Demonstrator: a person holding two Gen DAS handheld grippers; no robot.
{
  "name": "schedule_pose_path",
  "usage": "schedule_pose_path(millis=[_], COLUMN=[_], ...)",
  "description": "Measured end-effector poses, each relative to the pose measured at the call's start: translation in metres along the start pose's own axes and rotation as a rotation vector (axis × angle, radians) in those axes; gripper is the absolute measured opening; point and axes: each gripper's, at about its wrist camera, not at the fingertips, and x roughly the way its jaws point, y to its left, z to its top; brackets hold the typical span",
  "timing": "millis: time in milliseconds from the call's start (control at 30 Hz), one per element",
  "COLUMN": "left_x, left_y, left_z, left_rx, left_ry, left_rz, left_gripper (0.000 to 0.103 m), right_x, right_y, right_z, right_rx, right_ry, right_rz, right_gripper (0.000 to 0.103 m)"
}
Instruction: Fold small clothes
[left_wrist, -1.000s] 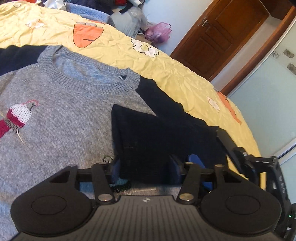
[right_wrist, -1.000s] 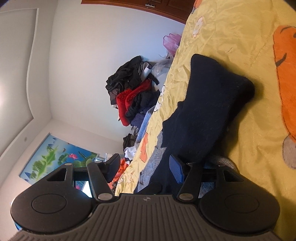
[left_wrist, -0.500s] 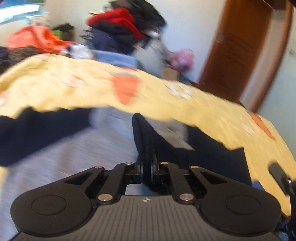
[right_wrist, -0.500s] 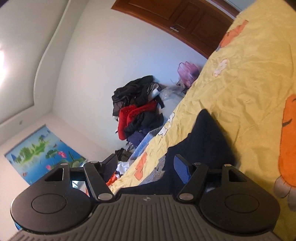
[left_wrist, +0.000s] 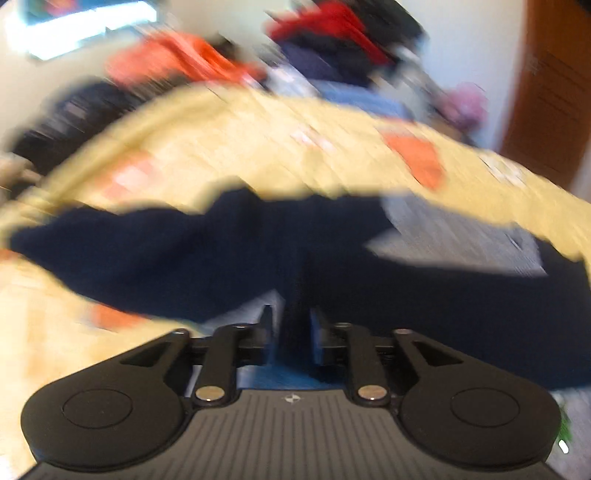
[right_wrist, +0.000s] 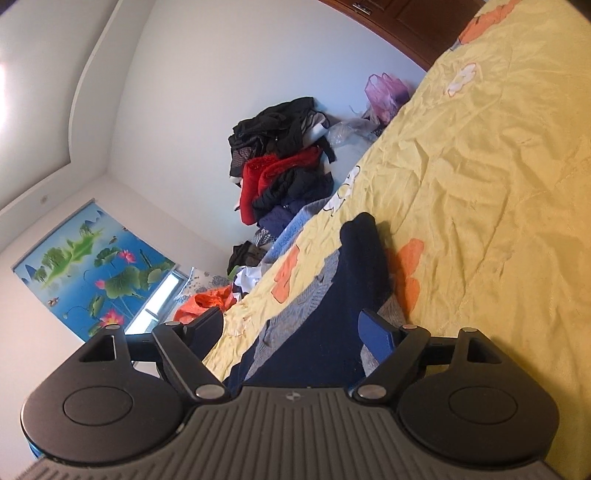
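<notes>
A: Where's the grey knit sweater (right_wrist: 314, 295) with navy sleeves (left_wrist: 155, 254)?

B: On my yellow bedsheet (right_wrist: 480, 177). Left gripper (left_wrist: 290, 325) jaws opening, sleeve fold between them; right gripper (right_wrist: 291, 325) jaws opening over a sleeve, gripping nothing.

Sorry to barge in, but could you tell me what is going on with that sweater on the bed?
A person is folding a small grey sweater with navy sleeves on a yellow bedspread, using a handheld claw in each hand. The left claw has a fold of navy fabric between its fingers, and its jaws are opening. That view is blurred, so whether it still pinches the cloth is hard to say. The right claw is opening wide above the other navy sleeve, which lies on the bed, not gripped.
</notes>
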Motion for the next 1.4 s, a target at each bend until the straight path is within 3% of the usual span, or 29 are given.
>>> schedule_pose_path(millis=[67,100,133,200,267,367,467,633,767,867,1000,1233,1400], left_x=[-0.024,-0.033,-0.038,-0.039,-0.026,0.004,0.03,0.032,0.031,0.032,0.032,0.03,0.004], left_y=[0.001,0.0,-0.003,-0.016,-0.034,-0.052,-0.051,-0.046,-0.046,-0.044,-0.043,-0.04,0.001], left_z=[-0.001,-0.002,-0.002,-0.007,-0.012,-0.022,-0.032,-0.041,-0.036,-0.036,-0.035,-0.034,-0.038], left_rx=[-0.013,-0.011,-0.007,0.038,0.101,0.133,0.1,0.086,0.083,0.077,0.075,0.063,-0.042], left_ry=[-0.136,-0.19,-0.231,-0.245,-0.19,-0.088,-0.002,-0.044,-0.047,-0.048,-0.047,-0.05,-0.134], left_rz=[-0.01,-0.046,-0.073,-0.13,-0.165,-0.164,-0.158,-0.182,-0.185,-0.195,-0.199,-0.229,-0.313], left_gripper=[0.057,0.08,0.087,0.087,0.086,0.085,0.086,0.087,0.088,0.088,0.089,0.092,0.092], right_x=[0.0,0.001,0.002,0.003,0.004,0.003,0.003,-0.001,-0.001,0.036,0.105,0.121,0.123], right_y=[-0.002,-0.002,-0.002,-0.001,0.001,0.003,0.002,0.007,0.04,0.061,0.052,0.063,0.065], right_z=[-0.001,-0.001,-0.002,-0.003,-0.004,-0.005,-0.004,-0.003,-0.002,-0.002,-0.004,-0.033,-0.033], right_rx=[0.013,0.015,0.011,-0.006,-0.024,-0.027,-0.015,-0.059,-0.251,-0.385,-0.516,-0.769,-0.791], right_ry=[0.002,0.006,0.011,0.021,0.027,0.029,0.029,0.012,-0.026,0.1,0.305,0.318,0.331], right_rz=[0.0,-0.001,-0.003,-0.004,-0.006,-0.007,-0.005,-0.026,-0.065,-0.117,-0.329,-0.401,-0.41], right_gripper=[0.089,0.089,0.089,0.089,0.09,0.091,0.091,0.091,0.092,0.092,0.089,0.098,0.101])
